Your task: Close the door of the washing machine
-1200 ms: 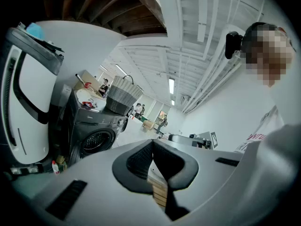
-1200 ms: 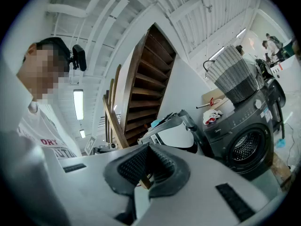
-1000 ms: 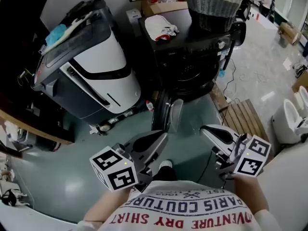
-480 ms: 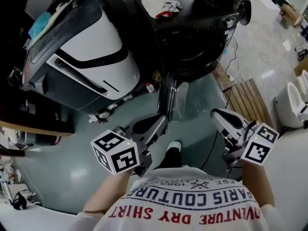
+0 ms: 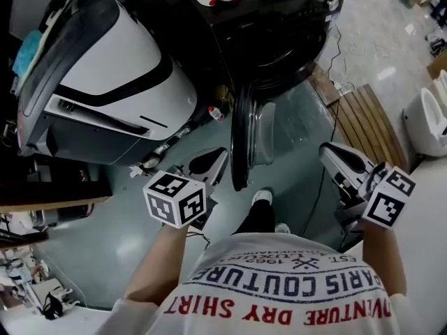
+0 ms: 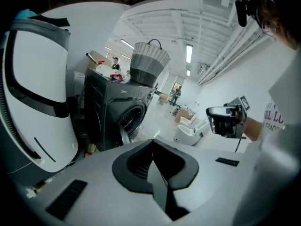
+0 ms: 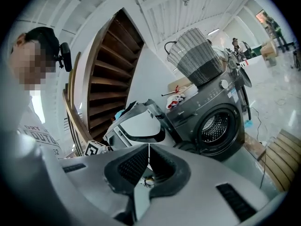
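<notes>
A black front-loading washing machine (image 5: 279, 40) stands ahead of me. Its round door (image 5: 244, 138) hangs open, swung out edge-on toward me. My left gripper (image 5: 213, 160) is shut and empty, its tip just left of the door's lower edge, not touching as far as I can tell. My right gripper (image 5: 328, 152) is shut and empty too, farther right of the door and apart from it. The left gripper view shows the machine (image 6: 115, 112) and the right gripper (image 6: 225, 121). In the right gripper view the open drum (image 7: 214, 126) faces me.
A large white and grey appliance (image 5: 105, 82) leans at the left of the machine. A slatted wooden platform (image 5: 370, 124) and a white fixture (image 5: 429, 117) lie to the right. A wicker basket (image 7: 195, 55) sits on the machine. Wooden stairs (image 7: 113, 79) rise behind.
I have stepped closer to the machine, which now sits higher in the head view. Both grippers moved forward with me, the left one up beside the open door.
</notes>
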The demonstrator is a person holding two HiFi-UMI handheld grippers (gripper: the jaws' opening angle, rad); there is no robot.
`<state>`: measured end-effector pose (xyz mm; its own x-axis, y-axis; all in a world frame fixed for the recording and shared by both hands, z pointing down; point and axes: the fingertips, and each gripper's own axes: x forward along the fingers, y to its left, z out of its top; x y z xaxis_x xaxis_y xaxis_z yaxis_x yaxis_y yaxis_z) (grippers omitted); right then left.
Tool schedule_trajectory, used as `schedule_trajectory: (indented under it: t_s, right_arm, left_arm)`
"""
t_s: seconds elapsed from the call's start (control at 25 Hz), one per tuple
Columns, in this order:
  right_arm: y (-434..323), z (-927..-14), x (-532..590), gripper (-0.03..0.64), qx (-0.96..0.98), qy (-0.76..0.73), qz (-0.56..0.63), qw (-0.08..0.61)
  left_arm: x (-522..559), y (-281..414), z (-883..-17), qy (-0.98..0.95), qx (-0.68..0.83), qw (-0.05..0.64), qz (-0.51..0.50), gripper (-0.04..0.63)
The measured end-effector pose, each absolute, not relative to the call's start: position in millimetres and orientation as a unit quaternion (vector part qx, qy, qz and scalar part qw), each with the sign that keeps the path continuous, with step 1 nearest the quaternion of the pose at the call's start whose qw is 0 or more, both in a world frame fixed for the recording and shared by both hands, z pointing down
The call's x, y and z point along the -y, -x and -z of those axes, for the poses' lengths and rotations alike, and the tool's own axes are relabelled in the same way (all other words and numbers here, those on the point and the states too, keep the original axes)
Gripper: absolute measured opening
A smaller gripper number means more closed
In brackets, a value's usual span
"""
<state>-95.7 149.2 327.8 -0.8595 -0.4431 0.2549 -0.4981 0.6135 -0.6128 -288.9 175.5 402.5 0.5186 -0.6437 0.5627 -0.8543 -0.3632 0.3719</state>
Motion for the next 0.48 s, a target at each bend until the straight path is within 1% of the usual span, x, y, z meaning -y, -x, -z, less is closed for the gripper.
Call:
schedule_trajectory:
  t_s: [0.48]
  right_arm:
    - [87.6, -363.9, -135.6, 0.023, 0.866, -0.306, -0.391, 0.063]
  left_arm:
    - [-160.9, 313.4, -519.8, -0.781, 0.433, 0.371, -0.254, 0.025]
